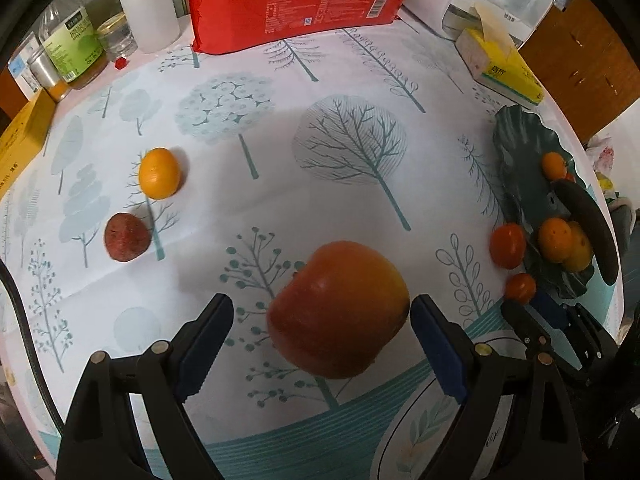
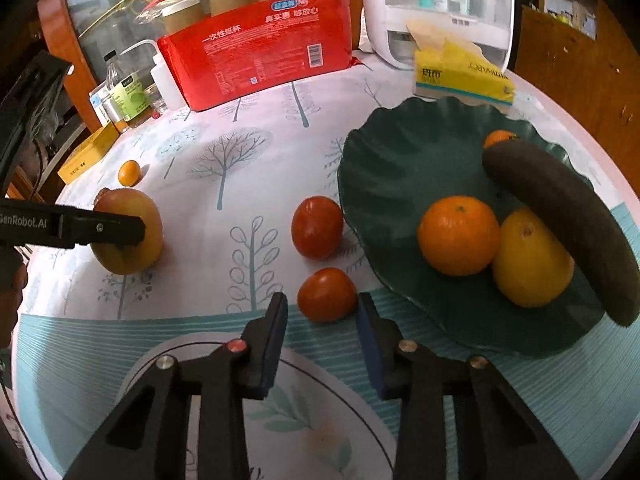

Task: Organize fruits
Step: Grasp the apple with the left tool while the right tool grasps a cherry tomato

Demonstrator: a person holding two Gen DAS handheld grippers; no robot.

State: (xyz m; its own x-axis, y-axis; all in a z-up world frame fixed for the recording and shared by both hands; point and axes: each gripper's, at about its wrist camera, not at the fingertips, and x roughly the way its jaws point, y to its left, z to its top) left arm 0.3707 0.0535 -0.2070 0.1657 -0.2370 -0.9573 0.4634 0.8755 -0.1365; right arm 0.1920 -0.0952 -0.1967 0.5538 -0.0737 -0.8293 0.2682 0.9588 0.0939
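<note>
Roughly half done: green dish (image 2: 384, 168) holds four items. Your left gripper (image 1: 322, 312) brackets the apple (image 1: 340, 308), wide; right gripper (image 2: 322, 312) narrow around a tomato (image 2: 326, 294), contact unclear.

Clutter along the tabletop's far edge
Red paper-cup pack (image 2: 256, 48) mid-edge; yellow tissue box (image 2: 460, 76) toward right; bottles (image 1: 150, 12) at left.

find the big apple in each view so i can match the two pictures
Left wrist view: the apple is low in the centre, between the open fingers of the left gripper.
Right wrist view: the apple is at the left edge, partly behind a finger of the left gripper.
Shared landmark: the red packet stands at the far edge of the table in both.
</note>
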